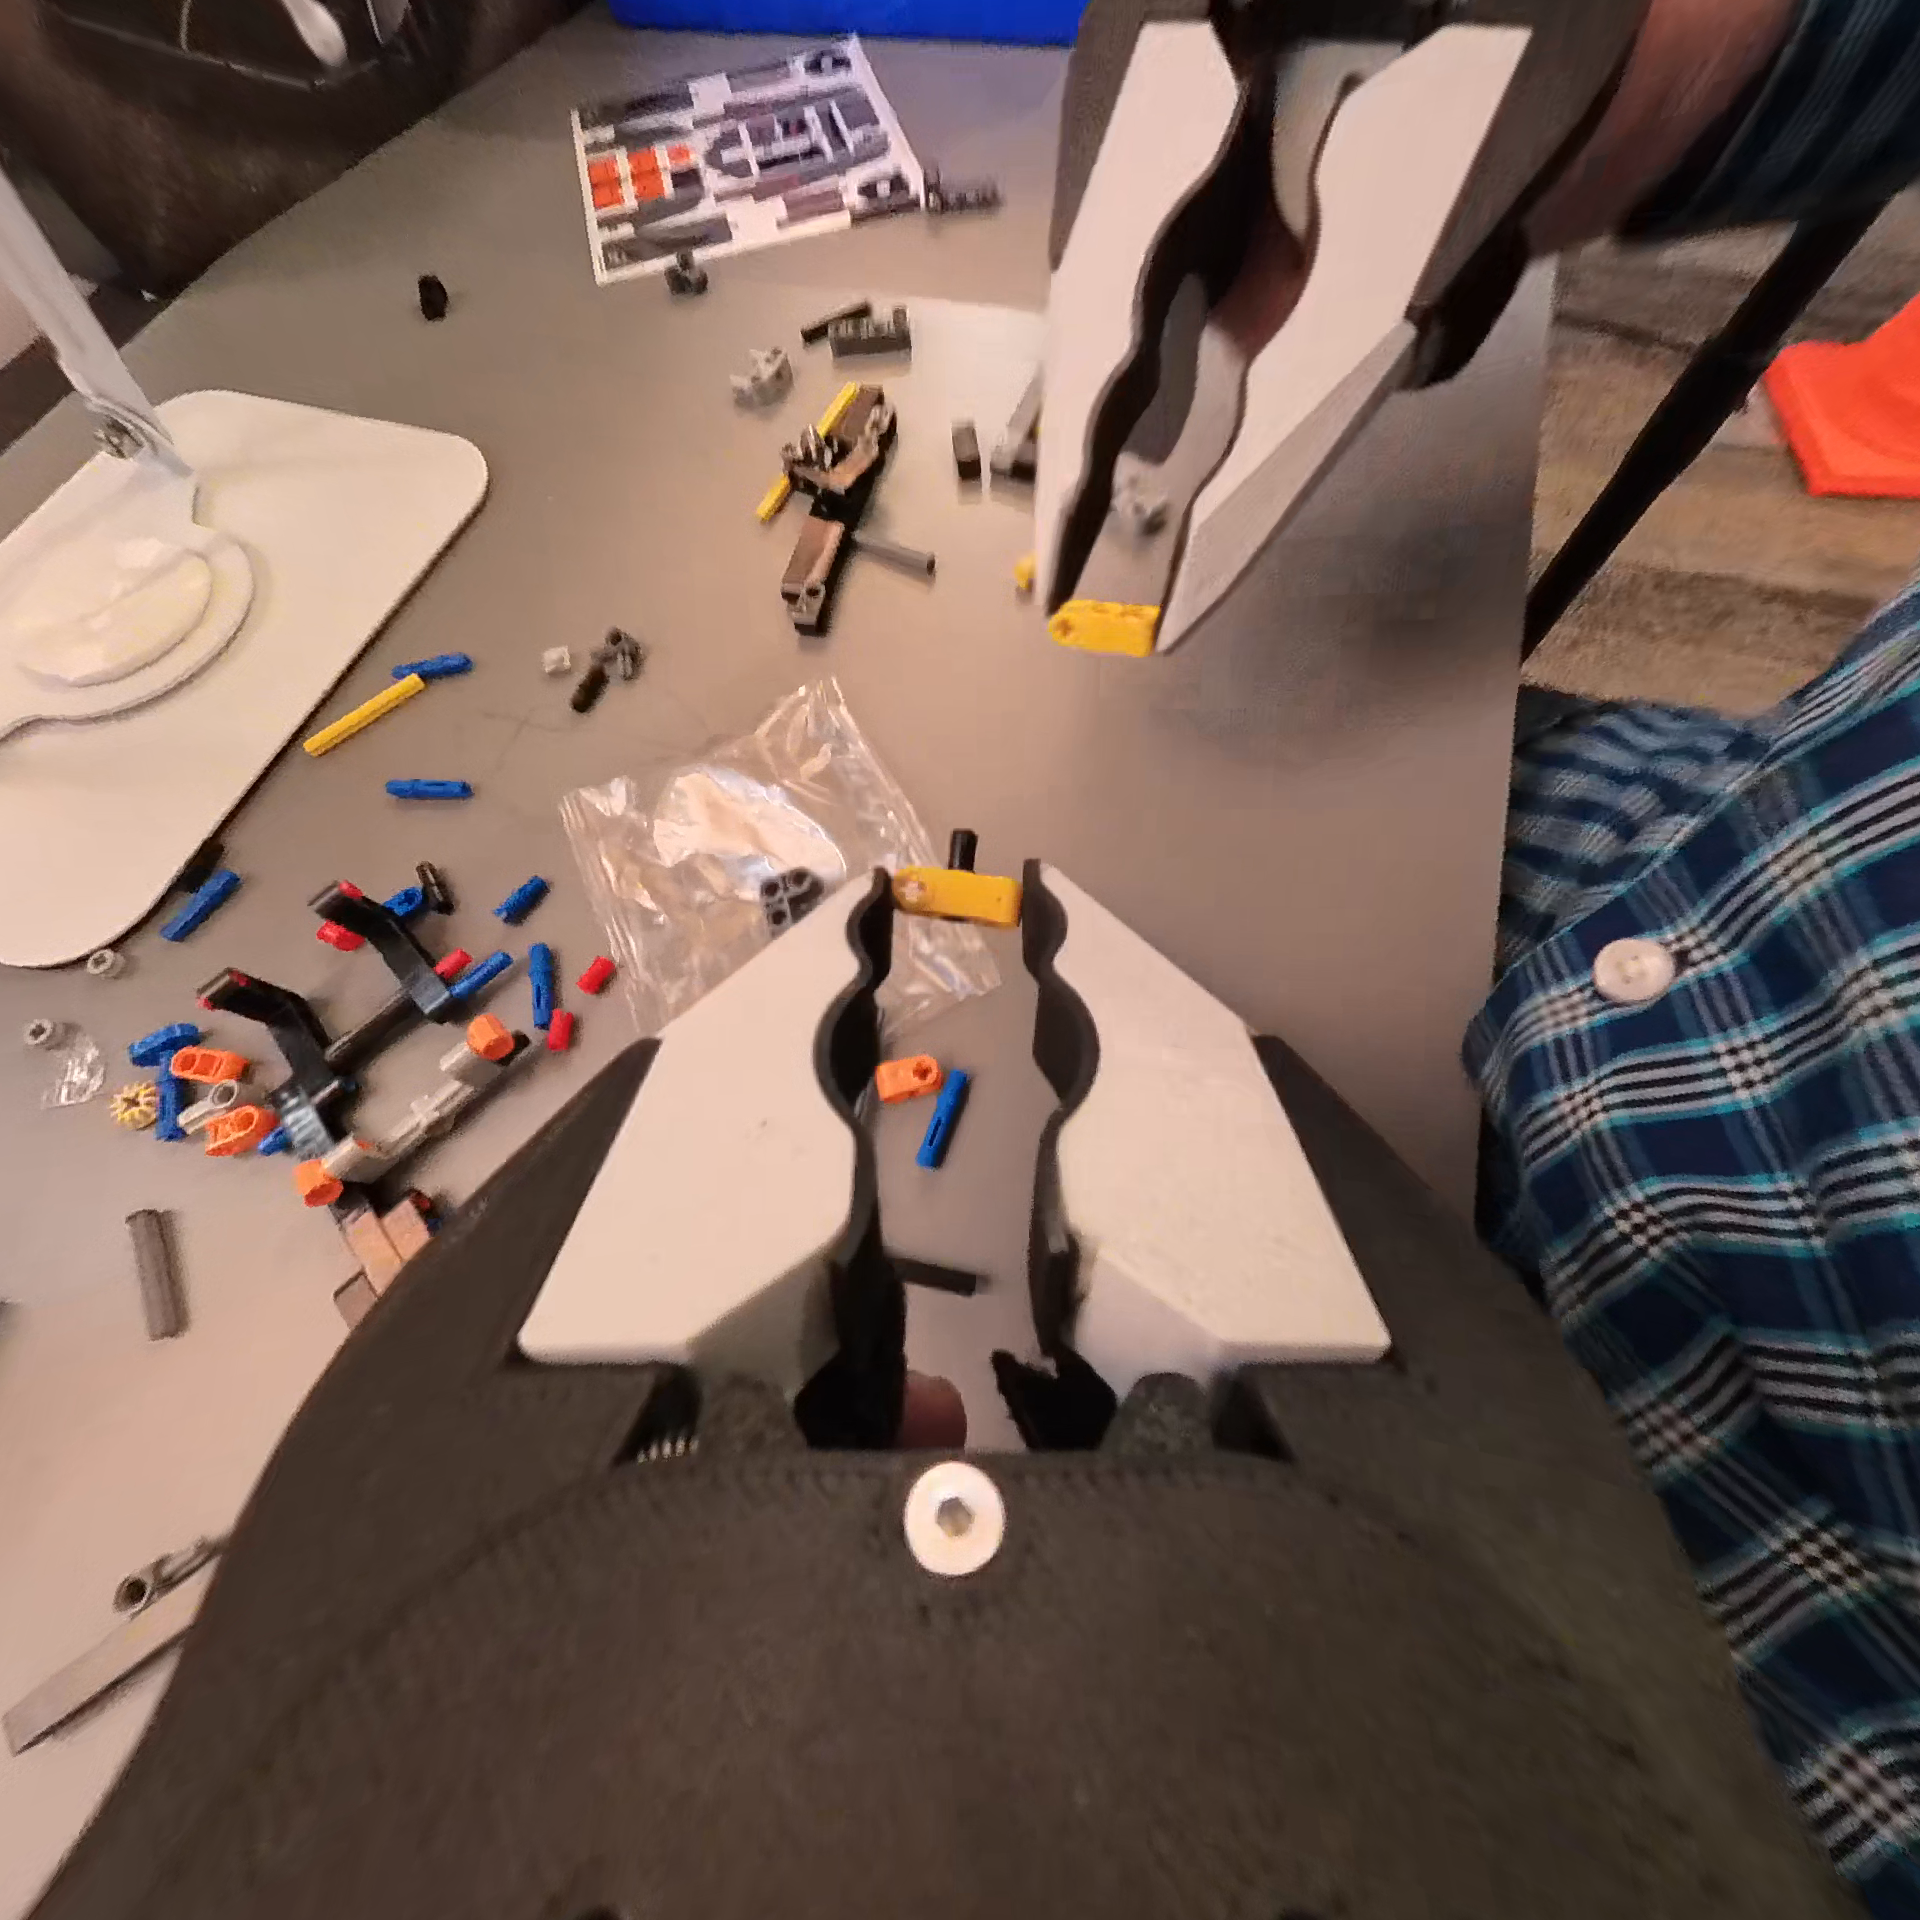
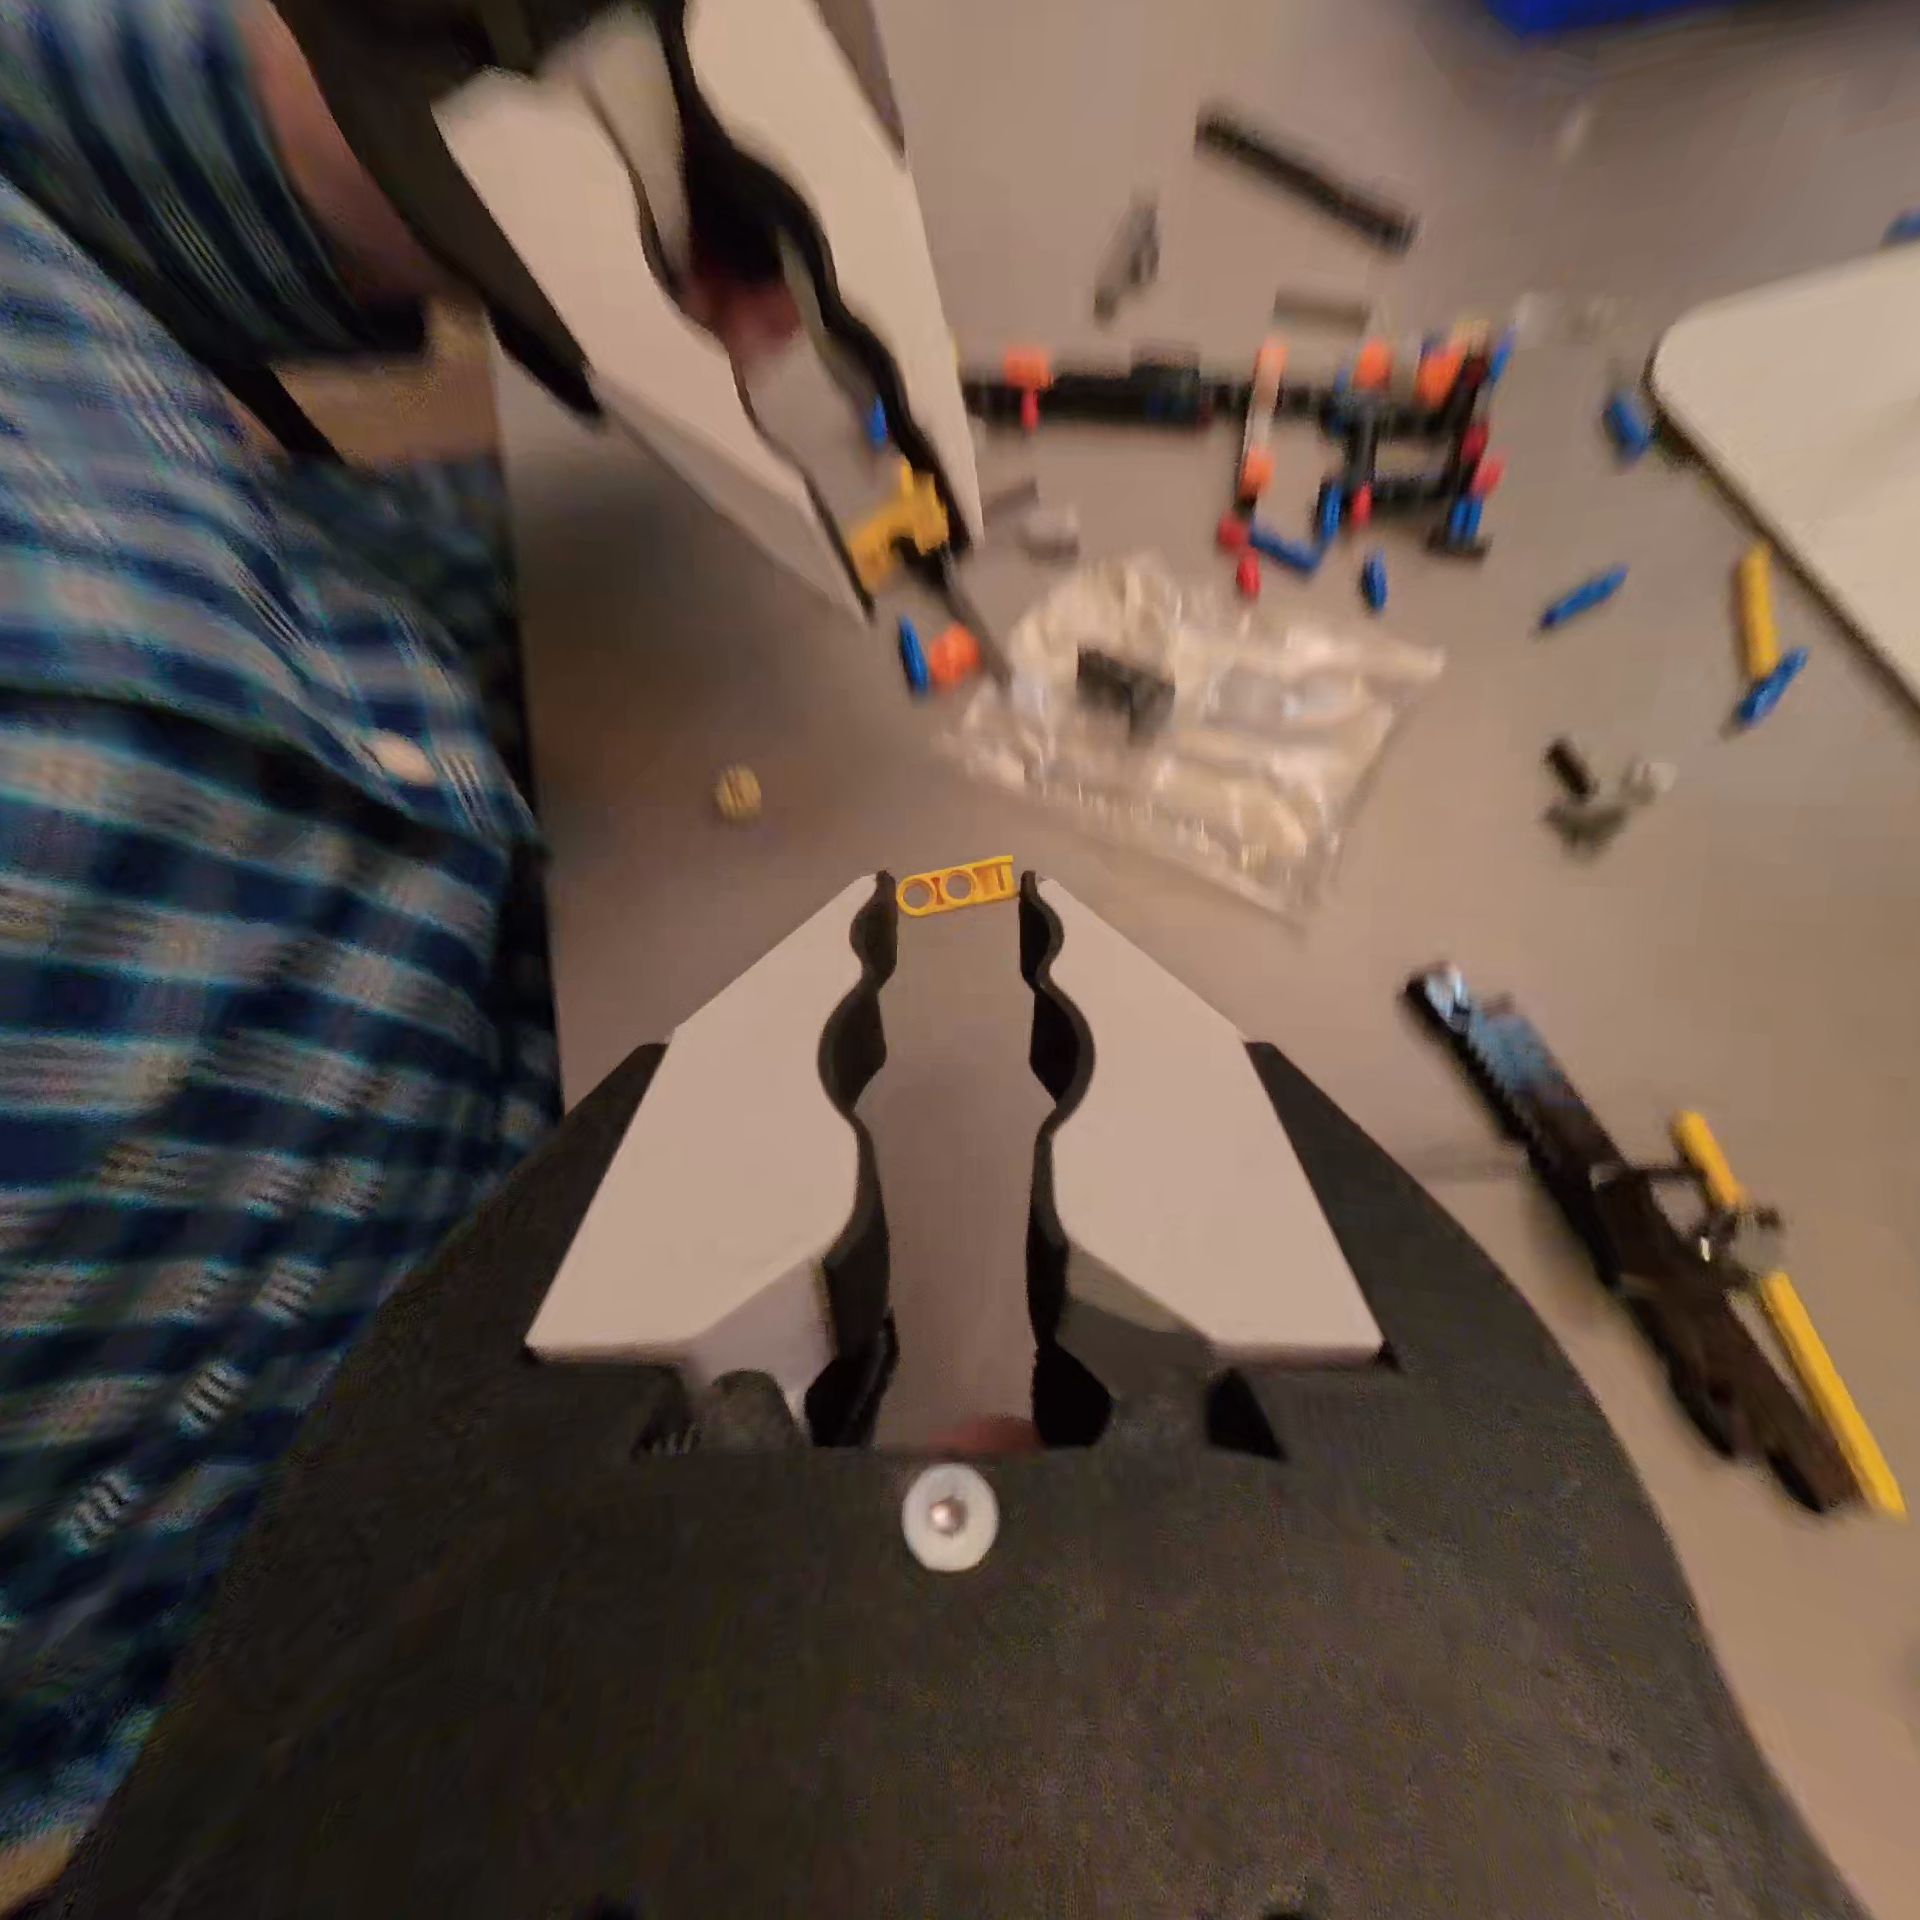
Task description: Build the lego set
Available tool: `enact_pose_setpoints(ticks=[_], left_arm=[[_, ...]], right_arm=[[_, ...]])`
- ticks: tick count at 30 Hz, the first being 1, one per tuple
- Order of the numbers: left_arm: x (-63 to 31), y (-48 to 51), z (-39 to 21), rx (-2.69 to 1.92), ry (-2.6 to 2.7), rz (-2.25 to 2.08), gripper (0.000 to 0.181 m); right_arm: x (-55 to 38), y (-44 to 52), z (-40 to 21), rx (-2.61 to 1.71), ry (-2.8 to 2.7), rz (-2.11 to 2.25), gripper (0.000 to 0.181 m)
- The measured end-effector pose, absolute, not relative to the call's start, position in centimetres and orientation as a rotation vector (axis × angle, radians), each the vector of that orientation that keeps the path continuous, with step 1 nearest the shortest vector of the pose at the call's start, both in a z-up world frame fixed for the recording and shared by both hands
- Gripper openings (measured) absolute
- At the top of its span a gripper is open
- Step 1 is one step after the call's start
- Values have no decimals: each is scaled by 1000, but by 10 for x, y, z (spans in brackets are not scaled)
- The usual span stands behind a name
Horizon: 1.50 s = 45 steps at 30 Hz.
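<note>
While your L gripper (image 1: 958,896) pinched a yellow pinned beam (image 1: 961,899) crosswise at its tips, your R gripper (image 2: 954,889) pinched a thin yellow liftarm (image 2: 954,888) likewise, ahead & to the L claw's right, well apart.
</note>
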State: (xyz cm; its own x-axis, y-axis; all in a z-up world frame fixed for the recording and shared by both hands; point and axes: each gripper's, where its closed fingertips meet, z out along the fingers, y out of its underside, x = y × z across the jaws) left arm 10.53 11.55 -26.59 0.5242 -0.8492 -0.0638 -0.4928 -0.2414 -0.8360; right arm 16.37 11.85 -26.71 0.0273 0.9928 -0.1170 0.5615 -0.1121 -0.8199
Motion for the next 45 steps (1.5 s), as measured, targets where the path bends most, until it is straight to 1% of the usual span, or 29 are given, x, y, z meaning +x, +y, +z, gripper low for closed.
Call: enact_pose_setpoints(ticks=[1,6,14,22,33,45], left_arm=[[108,116,-260,-1879,1080,-551,22],[116,118,-229,-1796,977,-711,22],[122,120,-199,-1708,870,-888,22],[125,121,-187,-1662,824,-1003,22],[129,121,-178,-1660,825,-1050,22],[130,122,-190,-1771,957,-941,22]], right_arm=[[155,118,-254,-1684,-1545,1041,21],[127,115,-210,-1489,-1412,1354,21],[117,120,-181,-1301,-1301,1569,21],[115,121,-173,-1237,-1286,1624,21],[116,121,-163,-1189,-1251,1679,21],[117,121,-173,-1216,-1565,1364,21]])
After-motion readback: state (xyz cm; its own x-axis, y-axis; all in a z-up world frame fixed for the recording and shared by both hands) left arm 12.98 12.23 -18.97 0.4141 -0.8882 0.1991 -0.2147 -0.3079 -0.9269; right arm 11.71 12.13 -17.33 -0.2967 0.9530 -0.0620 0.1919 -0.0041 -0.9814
